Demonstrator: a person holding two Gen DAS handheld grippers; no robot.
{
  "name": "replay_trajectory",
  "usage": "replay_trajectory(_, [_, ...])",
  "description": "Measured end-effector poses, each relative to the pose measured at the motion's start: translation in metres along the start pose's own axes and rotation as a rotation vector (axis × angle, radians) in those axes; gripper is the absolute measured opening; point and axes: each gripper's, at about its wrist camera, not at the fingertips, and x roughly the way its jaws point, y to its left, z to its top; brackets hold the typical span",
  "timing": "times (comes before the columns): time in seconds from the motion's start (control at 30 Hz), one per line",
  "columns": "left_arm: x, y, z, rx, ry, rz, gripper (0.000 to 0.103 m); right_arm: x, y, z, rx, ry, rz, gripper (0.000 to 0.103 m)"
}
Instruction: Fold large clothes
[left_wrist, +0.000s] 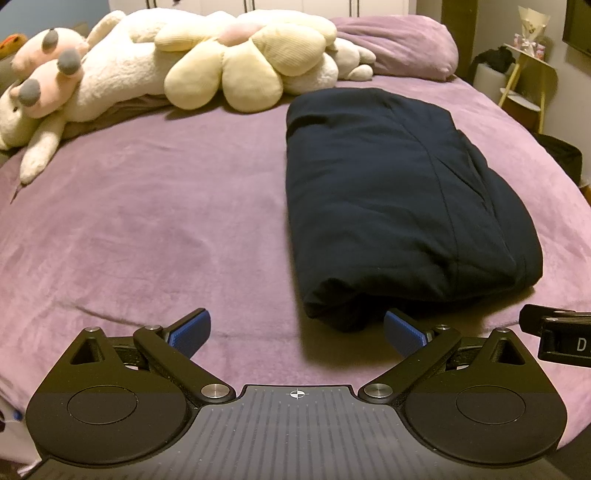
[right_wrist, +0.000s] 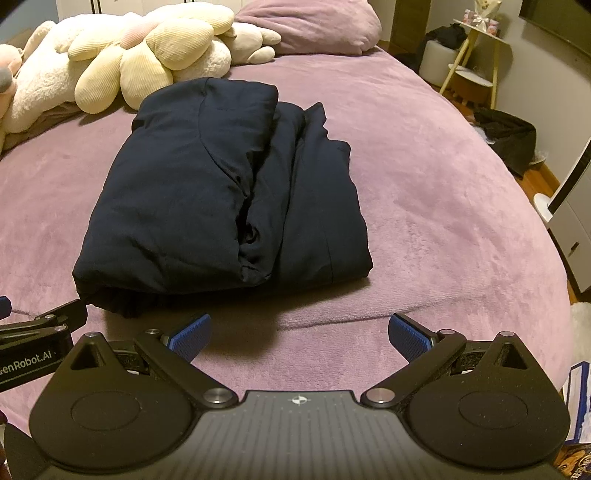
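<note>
Both grippers, left (left_wrist: 297, 334) and right (right_wrist: 299, 338), hang spread wide and empty just before the folded dark garment (right_wrist: 221, 192) on the bed (left_wrist: 147, 229), and I think a careless grab of its loose near edge could undo the layers.

Coat (left_wrist: 399, 206): dark blue, folded up, lying on the purple bed (left_wrist: 147, 229).
Left gripper (left_wrist: 297, 334): jaws wide apart, empty, just in front of the coat.
Soft toys (left_wrist: 155, 66): far end of bed.
</note>
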Motion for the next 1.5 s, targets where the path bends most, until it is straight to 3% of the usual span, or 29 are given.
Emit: replay_trajectory(1.5, [0.0069,-0.0046,-0.0030,0.005,0.059,-0.041,0.103,-0.0019,-0.0037,-0.0015,0.025,-0.007,0.006,0.102])
